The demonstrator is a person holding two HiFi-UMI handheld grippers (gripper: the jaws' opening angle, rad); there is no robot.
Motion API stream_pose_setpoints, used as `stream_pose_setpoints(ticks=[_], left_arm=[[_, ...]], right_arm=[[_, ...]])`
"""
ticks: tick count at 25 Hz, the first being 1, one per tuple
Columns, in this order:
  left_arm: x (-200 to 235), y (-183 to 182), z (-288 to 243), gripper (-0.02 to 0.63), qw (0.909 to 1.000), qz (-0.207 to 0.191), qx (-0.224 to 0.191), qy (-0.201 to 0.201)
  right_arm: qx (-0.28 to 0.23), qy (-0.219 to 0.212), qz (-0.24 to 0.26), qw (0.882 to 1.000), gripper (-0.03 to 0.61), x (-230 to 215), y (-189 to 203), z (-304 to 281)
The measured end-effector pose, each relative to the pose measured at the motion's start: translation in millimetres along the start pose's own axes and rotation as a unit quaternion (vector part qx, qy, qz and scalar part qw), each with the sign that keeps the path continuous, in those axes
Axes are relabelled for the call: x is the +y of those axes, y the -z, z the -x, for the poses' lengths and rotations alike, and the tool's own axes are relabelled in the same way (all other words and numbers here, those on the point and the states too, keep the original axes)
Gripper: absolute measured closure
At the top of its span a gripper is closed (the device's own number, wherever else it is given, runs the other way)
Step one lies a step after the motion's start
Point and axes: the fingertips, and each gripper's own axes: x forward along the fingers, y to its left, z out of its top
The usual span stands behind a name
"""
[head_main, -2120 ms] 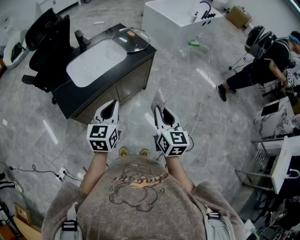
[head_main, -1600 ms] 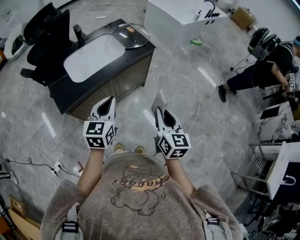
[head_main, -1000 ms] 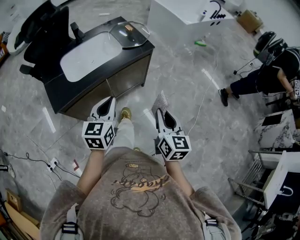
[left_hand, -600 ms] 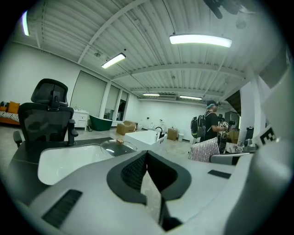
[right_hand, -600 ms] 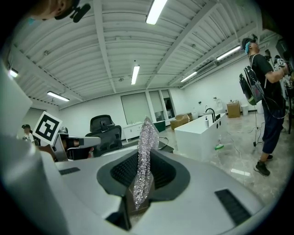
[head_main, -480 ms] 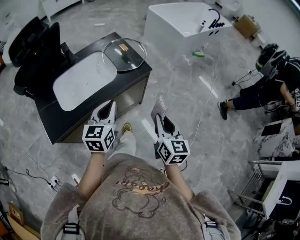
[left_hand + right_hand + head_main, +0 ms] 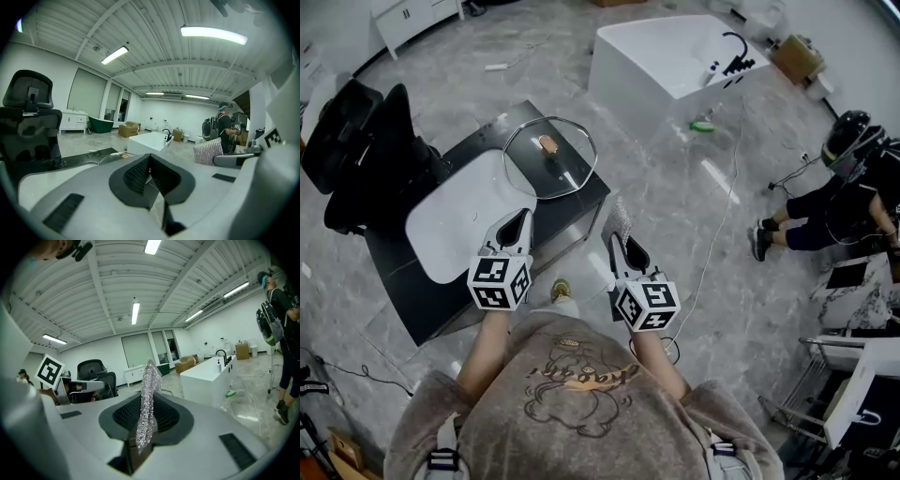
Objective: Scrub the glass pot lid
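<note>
Scrubbing with the pad point(image 7: 621, 212) your right gripper point(image 7: 616, 238) clamps, left gripper point(image 7: 520, 218) clenched empty, you risk shoving the lid point(image 7: 549, 157) off the counter point(image 7: 398, 298).

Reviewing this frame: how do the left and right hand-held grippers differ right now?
The right hand-held gripper is shut on a glittery silver scrubber; the left hand-held gripper is shut and empty. In the head view the left one overlaps the white sink, the right one the floor. Both point toward the glass pot lid, short of it.
</note>
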Motion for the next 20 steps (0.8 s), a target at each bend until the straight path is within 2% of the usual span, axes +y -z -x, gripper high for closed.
stream_pose_setpoints(ticks=[3, 10, 14, 20], left_arm=[[12, -10, -24, 0.597, 0.9999, 0.004, 0.005, 0.01], [26, -32, -66, 0.597, 0.9994, 0.013, -0.003, 0.032], [29, -40, -86, 0.597, 0.9995, 0.007, -0.003, 0.029], [39, -47, -110, 0.597, 0.9999, 0.002, -0.008, 0.009]], right_arm=[[-0.003, -0.009, 0.004, 1.0, 0.497, -2, -11, -32], [0.003, 0.0, 0.014, 1.0, 0.497, -16, -29, -79], [0.001, -0.002, 0.015, 1.0, 0.497, -27, -41, -99], [0.006, -0.031, 0.018, 0.999, 0.497, -35, -51, -135]])
